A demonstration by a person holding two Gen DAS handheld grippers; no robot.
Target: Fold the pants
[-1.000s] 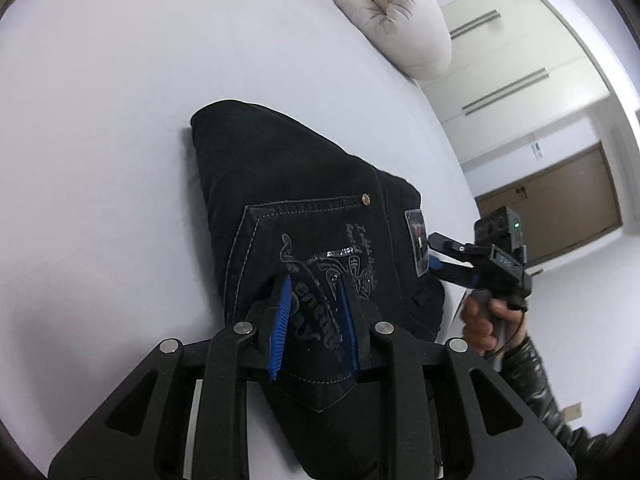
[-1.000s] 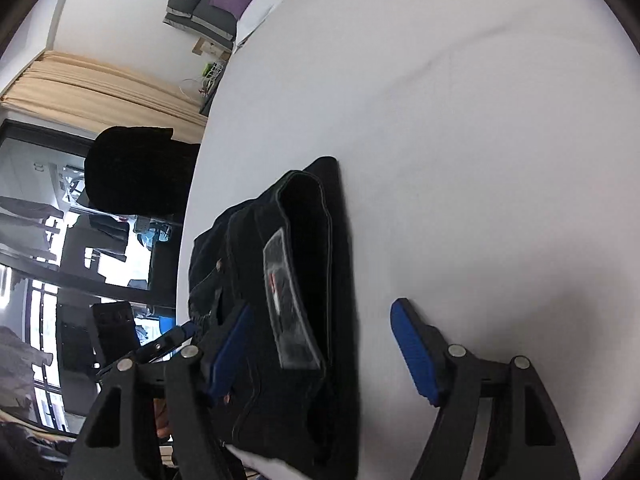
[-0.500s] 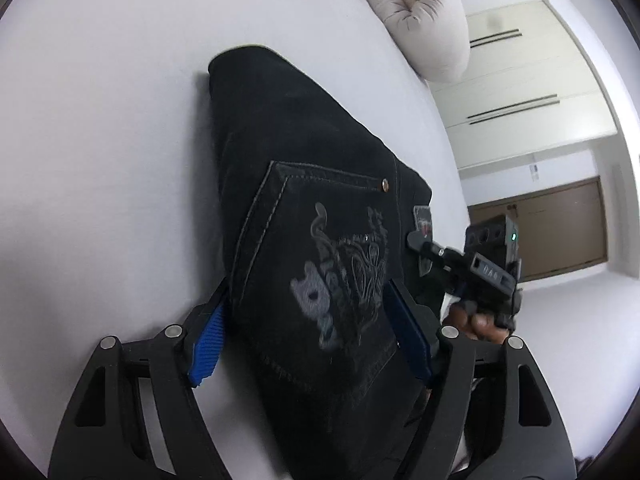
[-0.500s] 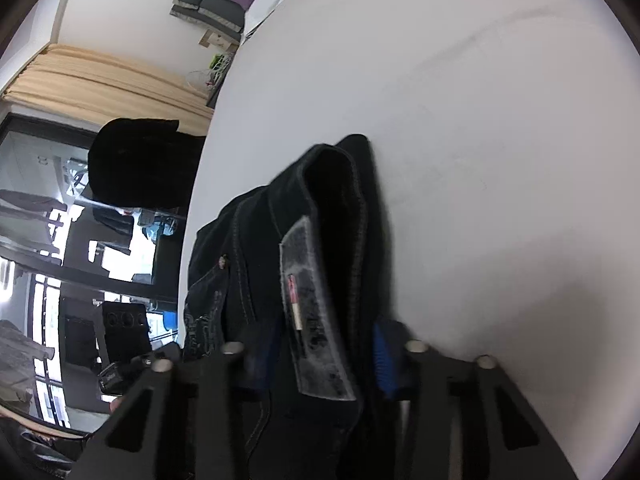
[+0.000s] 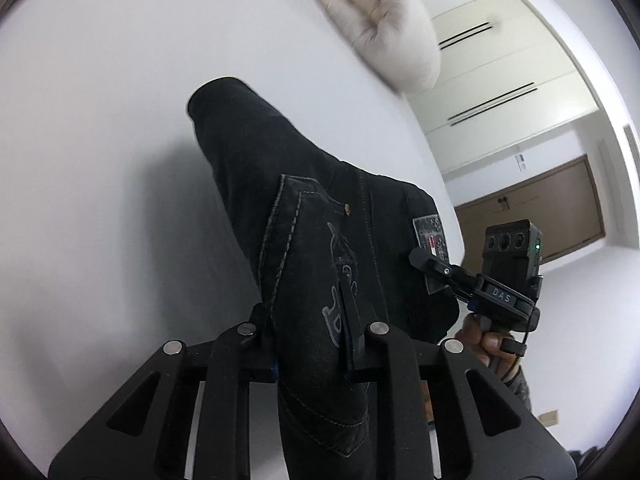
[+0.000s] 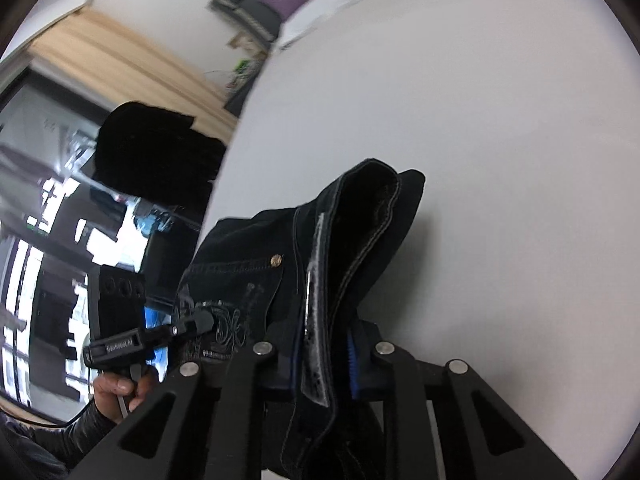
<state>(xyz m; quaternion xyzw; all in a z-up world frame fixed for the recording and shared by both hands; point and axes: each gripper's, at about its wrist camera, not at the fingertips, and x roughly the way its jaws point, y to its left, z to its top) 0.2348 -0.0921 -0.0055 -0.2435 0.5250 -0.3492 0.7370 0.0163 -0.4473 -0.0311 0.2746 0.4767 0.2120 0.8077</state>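
Left wrist: left gripper [image 5: 310, 344] is clamped on the pocket end of the black pants [image 5: 304, 216]. Jaws have just been closing, and denim is bunched tight between them by the embroidered back pocket [image 5: 316, 264]. The pants look folded into a compact bundle, near end raised off the white bed [image 5: 100, 128], far end apparently still on or just above the sheet; contact there is hard to tell. The right gripper shows at the right edge, fingers pinching the waistband by the grey label patch [image 5: 430, 236], with a hand [image 5: 486, 340] on its handle. A beige pillow [image 5: 380, 24] lies well beyond the pants, blurred.

Right wrist: right gripper [image 6: 322, 364] is clenched on the waistband edge, with the label patch and stacked layers squeezed between the blue pads. Its jaws have just been closing too, cloth between them. The layered folded edges are visible from this side, dark shadow on the sheet beneath. The left gripper bites in from the left at the pocket.

Status, my read: the lengthwise fold and at least one crosswise fold look done and the bundle is short and thick. Both grips sit on the same end, so this looks like a lift for a last fold-over or a reposition. Left to do: lay it down flat, square the edges, let go.
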